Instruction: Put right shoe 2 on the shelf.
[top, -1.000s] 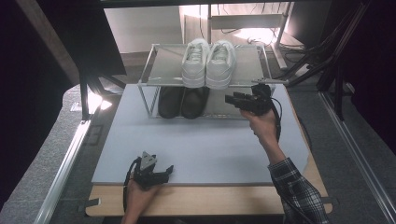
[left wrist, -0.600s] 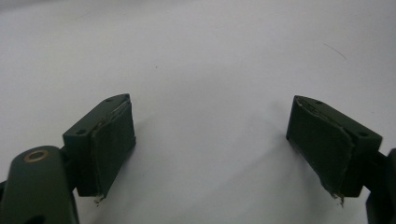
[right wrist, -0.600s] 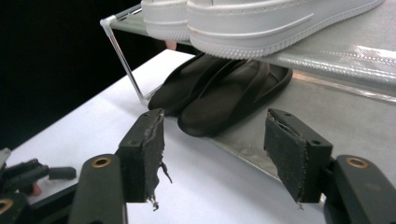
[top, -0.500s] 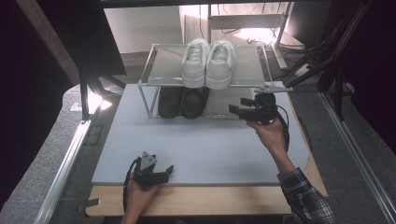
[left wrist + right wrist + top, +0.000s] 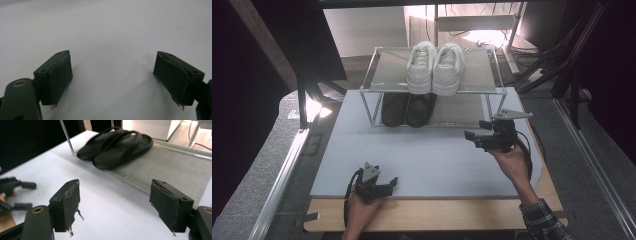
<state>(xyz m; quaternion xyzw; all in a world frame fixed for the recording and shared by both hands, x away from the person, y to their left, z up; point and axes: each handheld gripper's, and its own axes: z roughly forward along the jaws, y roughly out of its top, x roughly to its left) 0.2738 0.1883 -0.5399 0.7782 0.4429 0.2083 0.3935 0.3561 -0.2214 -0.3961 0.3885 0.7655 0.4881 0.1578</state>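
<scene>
Black slippers (image 5: 117,143) sit side by side on the lower shelf of the wire rack (image 5: 377,90), under the white sneakers (image 5: 434,67), while the right gripper (image 5: 479,131) has just been opening its jaws wide with nothing between them, near the rack, and the left gripper (image 5: 388,184) sits wide open, empty too, on the mat (image 5: 437,160).

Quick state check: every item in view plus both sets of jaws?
White sneakers: paired, upright on rack's top shelf.
Black slip-on sandals: paired, on bottom shelf.
Metal two-tier shoe rack: standing on grey mat.
Left gripper: jaws open, empty.
Right gripper: jaws just been opening, nothing between them.
</scene>
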